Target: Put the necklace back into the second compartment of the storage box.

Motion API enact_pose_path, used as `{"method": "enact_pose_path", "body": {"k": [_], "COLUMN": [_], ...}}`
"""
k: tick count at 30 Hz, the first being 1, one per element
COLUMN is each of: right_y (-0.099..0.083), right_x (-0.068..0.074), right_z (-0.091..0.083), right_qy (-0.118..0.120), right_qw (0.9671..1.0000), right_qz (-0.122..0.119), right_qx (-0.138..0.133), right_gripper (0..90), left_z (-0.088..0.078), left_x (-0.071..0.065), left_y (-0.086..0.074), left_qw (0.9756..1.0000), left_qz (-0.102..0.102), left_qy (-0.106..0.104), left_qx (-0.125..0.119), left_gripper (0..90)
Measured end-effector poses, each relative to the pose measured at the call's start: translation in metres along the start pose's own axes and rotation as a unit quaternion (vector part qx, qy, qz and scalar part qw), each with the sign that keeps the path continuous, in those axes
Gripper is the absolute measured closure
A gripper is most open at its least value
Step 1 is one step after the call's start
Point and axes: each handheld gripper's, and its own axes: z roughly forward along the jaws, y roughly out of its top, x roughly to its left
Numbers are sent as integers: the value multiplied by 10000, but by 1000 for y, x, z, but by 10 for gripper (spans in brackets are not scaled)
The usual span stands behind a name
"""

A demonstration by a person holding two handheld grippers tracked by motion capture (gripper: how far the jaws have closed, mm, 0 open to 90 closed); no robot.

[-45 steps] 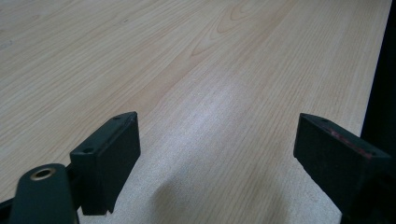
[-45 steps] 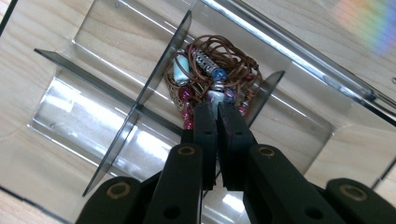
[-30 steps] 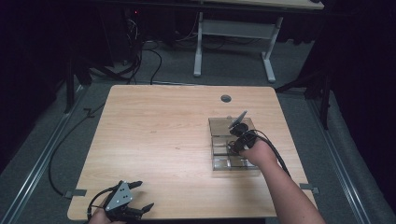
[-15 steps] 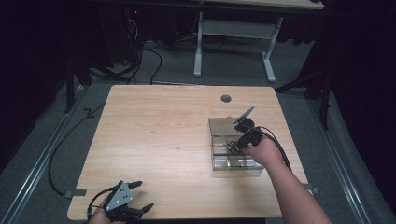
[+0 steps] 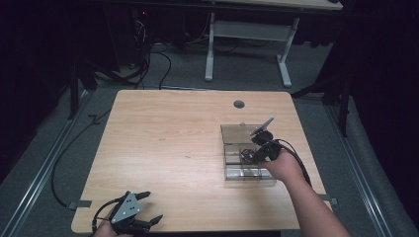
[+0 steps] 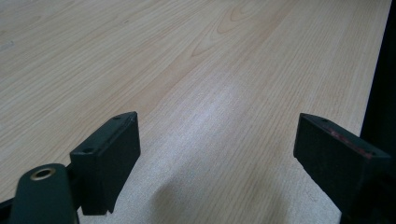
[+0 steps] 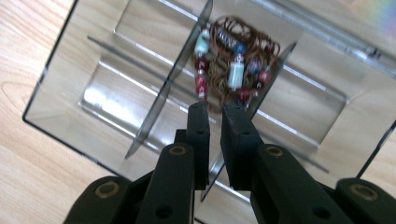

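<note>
A clear divided box (image 5: 235, 134) stands on the right half of the wooden table (image 5: 173, 143). A beaded bracelet (image 7: 233, 60) of brown cord with red, blue and pale green beads lies bunched in a middle compartment (image 5: 245, 155). My right gripper (image 5: 256, 154) (image 7: 215, 109) points down into the box (image 7: 51, 93) with its jaws nearly together, and the cord's near end runs in between the tips. My left gripper (image 5: 152, 206) (image 6: 215, 140) rests open and holds nothing at the table's near left corner.
A round cable hole (image 5: 239, 104) sits at the far middle of the table. The table's right edge (image 6: 373, 84) runs close to the left gripper's right jaw. Cables (image 5: 69, 153) and a white desk frame (image 5: 247, 34) are on the floor beyond.
The right hand has shifted slightly over the box. The left gripper has not moved.
</note>
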Motion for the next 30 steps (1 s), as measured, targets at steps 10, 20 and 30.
{"method": "enact_pose_path", "body": {"k": [10, 20, 30], "right_y": [-23, -52, -84], "right_x": [4, 12, 24], "right_z": [-5, -14, -9], "right_qy": [44, 149, 241], "right_qw": [9999, 9997, 9993], "right_qz": [103, 173, 213], "right_qx": [1, -93, -208], "right_gripper": [805, 800, 769], "left_z": [0, 0, 0], "left_x": [0, 0, 1], "left_y": [0, 0, 0], "left_qw": [10000, 10000, 10000], "left_qz": [-14, 3, -48], "left_qy": [0, 12, 0], "left_qx": [-5, -3, -43], "left_gripper": [151, 151, 151]}}
